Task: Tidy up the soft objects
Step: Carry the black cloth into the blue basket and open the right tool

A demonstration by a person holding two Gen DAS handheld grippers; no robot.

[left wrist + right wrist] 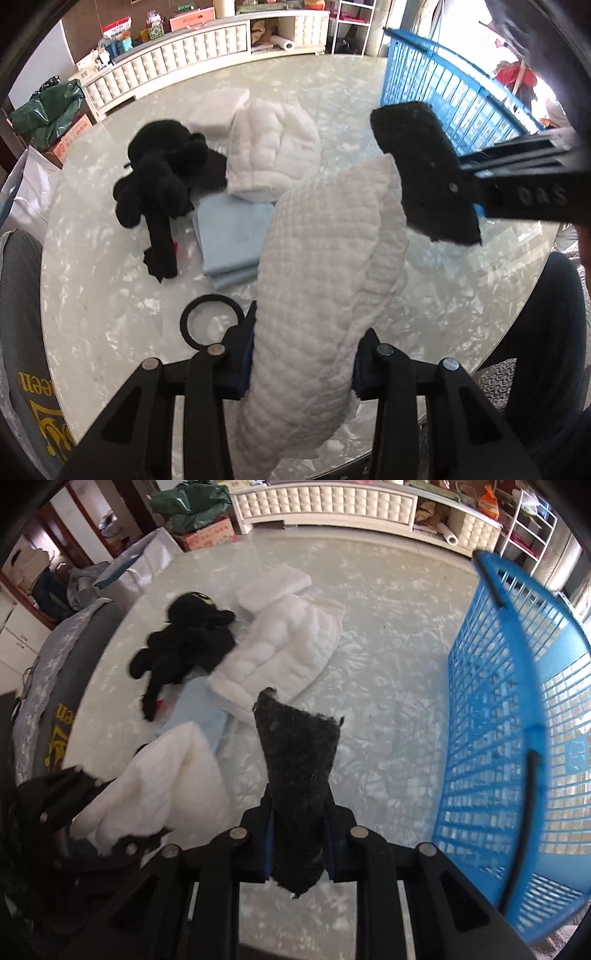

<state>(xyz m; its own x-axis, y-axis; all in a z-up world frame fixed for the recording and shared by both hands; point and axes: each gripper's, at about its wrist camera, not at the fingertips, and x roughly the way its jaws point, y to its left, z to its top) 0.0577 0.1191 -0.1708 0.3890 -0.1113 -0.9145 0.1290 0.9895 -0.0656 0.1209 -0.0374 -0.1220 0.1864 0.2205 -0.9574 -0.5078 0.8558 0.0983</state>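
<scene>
Towel (321,280) upright between left fingers (242,354)

A pale marbled table (351,92) fills the middle of both views. Beyond its far edge, a white tufted cabinet (166,62) runs along the top of the frame, its shelves crowded with boxes and a paper roll (282,43). A green plastic bag (48,107) sits on a cardboard box (72,138) at upper left.

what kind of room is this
Probably a lived-in home room used for storage: a round marble-look table, a white tufted cabinet piled with household clutter, and a blue plastic laundry basket beside the soft items.
</scene>
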